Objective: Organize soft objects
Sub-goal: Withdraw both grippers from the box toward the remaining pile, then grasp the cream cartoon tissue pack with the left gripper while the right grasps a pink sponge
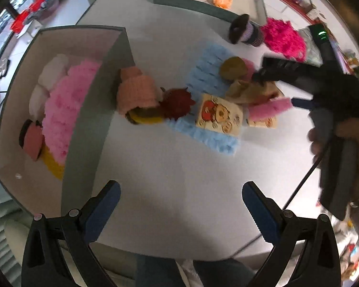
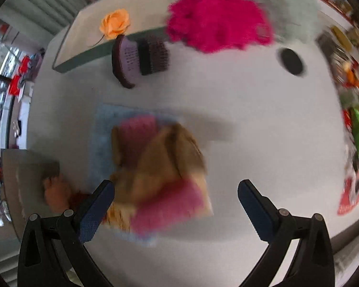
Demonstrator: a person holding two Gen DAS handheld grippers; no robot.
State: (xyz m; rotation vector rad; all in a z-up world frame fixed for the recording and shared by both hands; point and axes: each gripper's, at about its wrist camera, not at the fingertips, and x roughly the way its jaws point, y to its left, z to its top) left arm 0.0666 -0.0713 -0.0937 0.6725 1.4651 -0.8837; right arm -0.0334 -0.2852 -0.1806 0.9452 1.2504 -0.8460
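While both tools are held above the white tabletop (image 1: 179,167), the left gripper (image 1: 180,211) is seen spread wide and empty, with bare table between its blue pads. The right gripper (image 2: 176,211) is likewise released and carries nothing; from the left wrist view it is shown reaching in from the right, its tips over the heap.

The objects remaining to be sorted are gathered mid-table on a pale blue fluffy cloth (image 1: 209,76): a tan crumpled fabric piece (image 2: 165,157), a pink fuzzy sponge-like pad (image 2: 170,203) and a cream printed cartoon cushion (image 1: 219,114). Beside the cloth lie a peach knitted cap (image 1: 137,91) and a dark red frilly pompom (image 1: 178,101).

A grey-walled open storage box (image 1: 100,100) stands to the left, already holding a large pink fluffy cloth (image 1: 67,110) and white soft pieces. A second shallow grey tray (image 2: 95,52) with an orange fabric flower (image 2: 114,24) sits at the far side, near a magenta shaggy cloth (image 2: 215,21).

The deciding relation is judged thus: the tan fabric lies directly ahead of the right gripper and slightly to its left, close under its left finger, whereas it lies well ahead of the left gripper. The right hand is therefore the nearer. No clear long axis is shown by the blurred heap.
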